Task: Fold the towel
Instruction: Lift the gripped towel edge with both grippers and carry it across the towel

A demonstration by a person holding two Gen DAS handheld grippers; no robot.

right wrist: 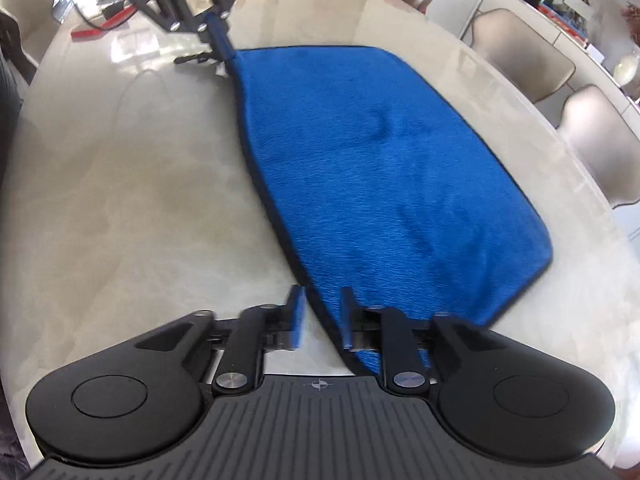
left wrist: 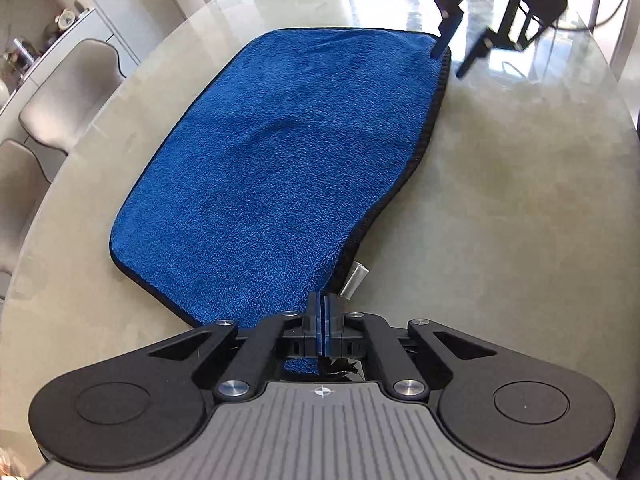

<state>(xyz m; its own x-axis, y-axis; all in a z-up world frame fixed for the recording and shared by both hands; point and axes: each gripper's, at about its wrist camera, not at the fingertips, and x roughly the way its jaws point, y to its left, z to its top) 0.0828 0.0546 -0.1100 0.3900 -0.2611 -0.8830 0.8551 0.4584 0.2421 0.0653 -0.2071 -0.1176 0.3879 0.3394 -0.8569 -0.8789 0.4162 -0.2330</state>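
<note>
Bright daylight enters from the far side and throws white glare across the glossy beige stone worktop point(left wrist: 520, 208). Fisheye distortion bends the edges; the right wrist view is motion-blurred.

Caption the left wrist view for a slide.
Left claw shut on blue towel corner; right claw open at far corner.

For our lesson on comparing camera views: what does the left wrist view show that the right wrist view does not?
Only the left wrist view: the white care tag at the towel's edge, and the left hand-held gripper shut on the corner. Only the right wrist view: the right hand-held gripper open, straddling the hem, and a red item. Both: the blue towel lying on the table.
</note>
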